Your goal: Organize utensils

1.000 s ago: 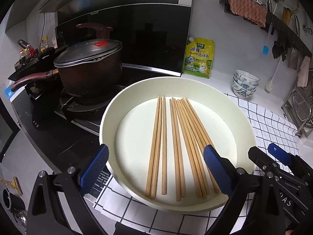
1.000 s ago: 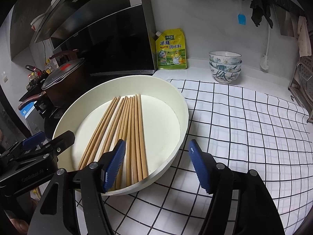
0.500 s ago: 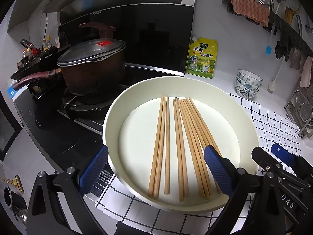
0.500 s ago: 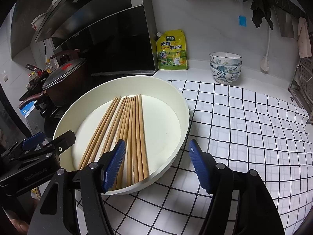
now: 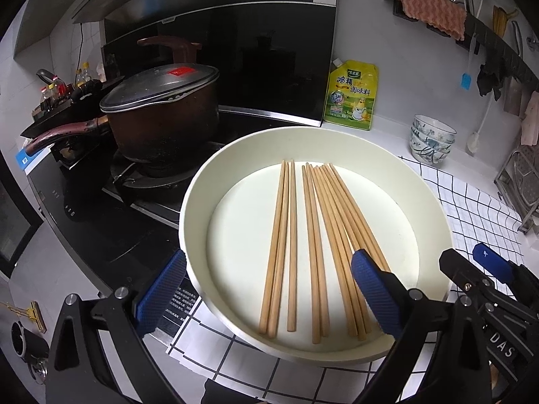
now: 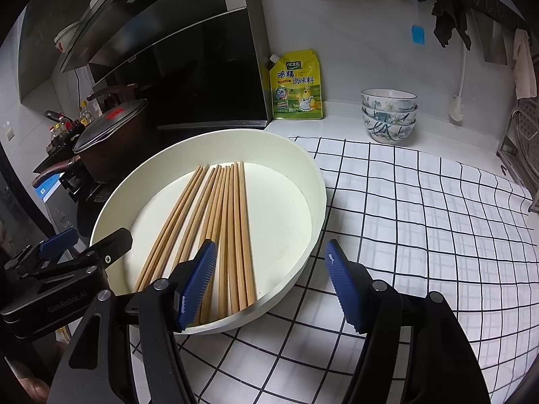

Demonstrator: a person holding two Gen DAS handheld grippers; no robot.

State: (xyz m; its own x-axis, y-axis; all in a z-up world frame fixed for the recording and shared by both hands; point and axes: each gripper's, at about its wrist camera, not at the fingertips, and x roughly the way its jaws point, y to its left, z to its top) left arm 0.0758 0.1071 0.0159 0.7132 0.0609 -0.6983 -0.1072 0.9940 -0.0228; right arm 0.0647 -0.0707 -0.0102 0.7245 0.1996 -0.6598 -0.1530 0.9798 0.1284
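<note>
Several wooden chopsticks [image 5: 316, 245] lie side by side in a round white basin [image 5: 434, 202] on a checked cloth. In the right wrist view the chopsticks [image 6: 222, 222] fan out in the same basin [image 6: 316, 181]. My left gripper [image 5: 269, 289] is open and empty, hovering over the basin's near rim, its jaws spanning the chopstick ends. My right gripper [image 6: 269, 282] is open and empty at the basin's near right rim. Each gripper shows at the edge of the other's view.
A lidded dark pot [image 5: 161, 111] sits on the stove left of the basin. A yellow seasoning pouch [image 5: 352, 96] leans on the back wall. Stacked patterned bowls [image 6: 389, 114] stand at the back. A metal rack [image 6: 522, 148] is at the far right. A checked cloth [image 6: 421, 208] covers the counter.
Both grippers have drifted slightly; the left view shifted a little so the basin sits marginally lower right. Jaws stayed open and the chopsticks have not moved.
</note>
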